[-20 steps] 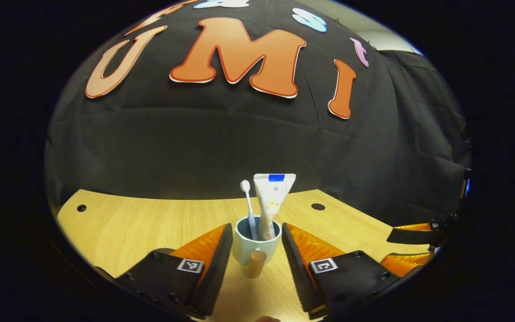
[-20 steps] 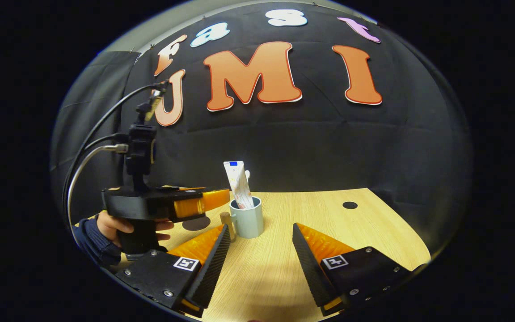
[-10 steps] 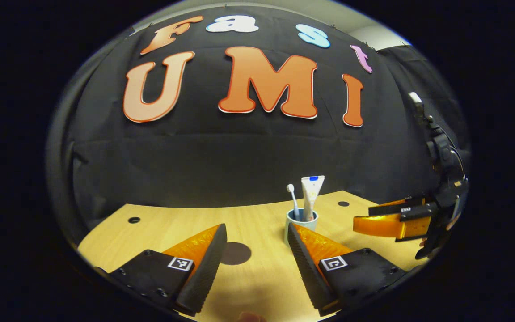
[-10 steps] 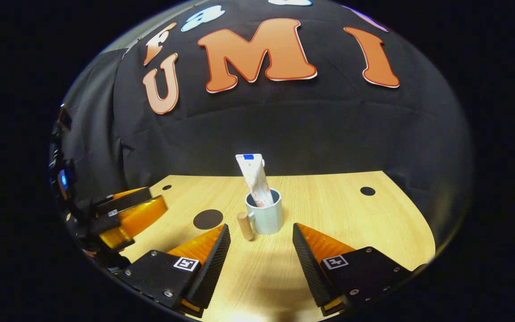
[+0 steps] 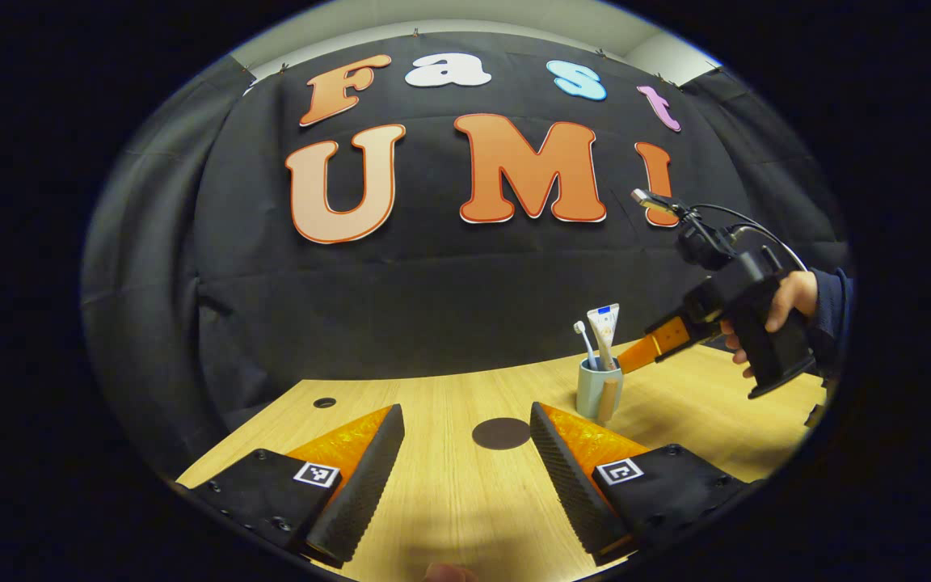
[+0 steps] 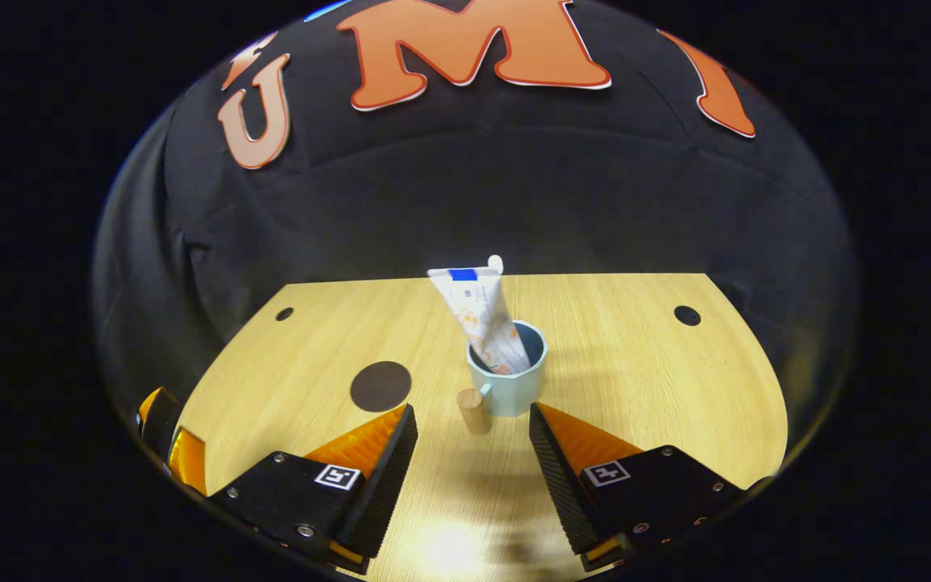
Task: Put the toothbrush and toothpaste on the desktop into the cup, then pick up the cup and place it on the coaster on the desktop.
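A pale blue cup (image 6: pixel 507 385) with a wooden handle (image 6: pixel 473 411) stands upright on the desk, holding a leaning white toothpaste tube (image 6: pixel 482 318) and toothbrush (image 5: pixel 586 343), near the dark round coaster (image 6: pixel 381 385).

bare desktop (image 6: pixel 635 364) around cup (image 6: pixel 507 388)

wooden desktop (image 6: pixel 635 380) (small holes), black cloth wall (image 5: pixel 271 299)
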